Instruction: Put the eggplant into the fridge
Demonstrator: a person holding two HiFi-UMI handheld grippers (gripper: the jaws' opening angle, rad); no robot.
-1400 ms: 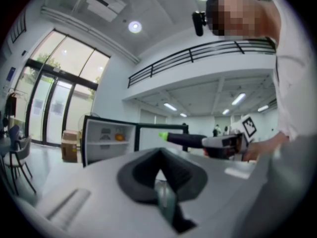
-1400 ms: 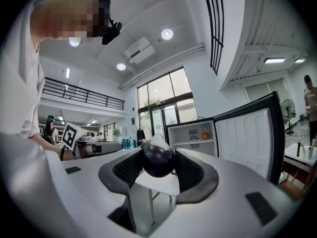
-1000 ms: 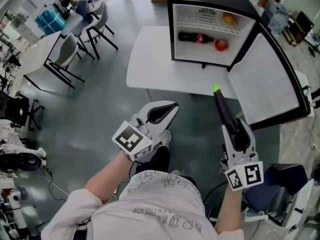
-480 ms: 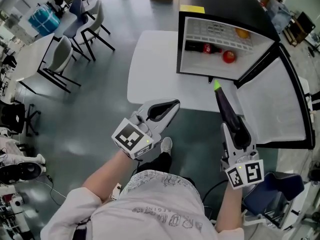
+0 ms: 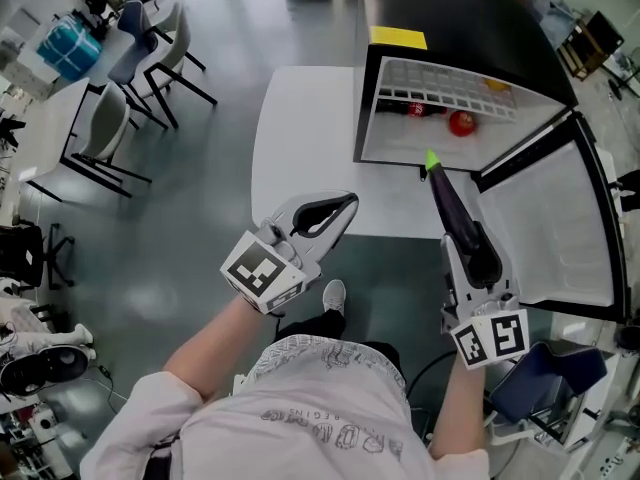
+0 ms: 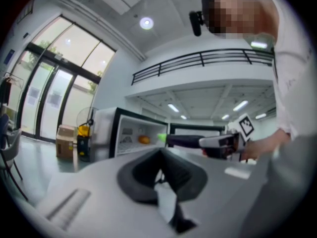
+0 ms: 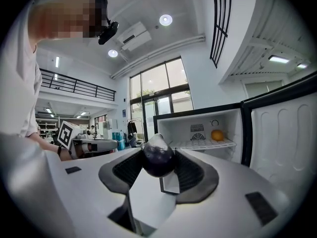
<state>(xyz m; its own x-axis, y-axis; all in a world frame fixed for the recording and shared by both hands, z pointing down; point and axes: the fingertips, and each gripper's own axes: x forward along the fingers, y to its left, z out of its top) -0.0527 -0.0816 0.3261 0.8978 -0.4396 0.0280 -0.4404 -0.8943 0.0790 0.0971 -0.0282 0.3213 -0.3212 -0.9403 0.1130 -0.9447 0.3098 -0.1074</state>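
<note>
The right gripper clamps the eggplant, whose green tip points ahead at the open fridge. The left gripper beside it is closed and empty.

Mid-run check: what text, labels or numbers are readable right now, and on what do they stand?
Nothing reads cleanly.
Shirt print: lettering, too blurred to read.
Bottle in the fridge: red label, too small to read.
Yellow sticker on the fridge top: no legible text.
Square markers: coded patterns, no letters.
</note>
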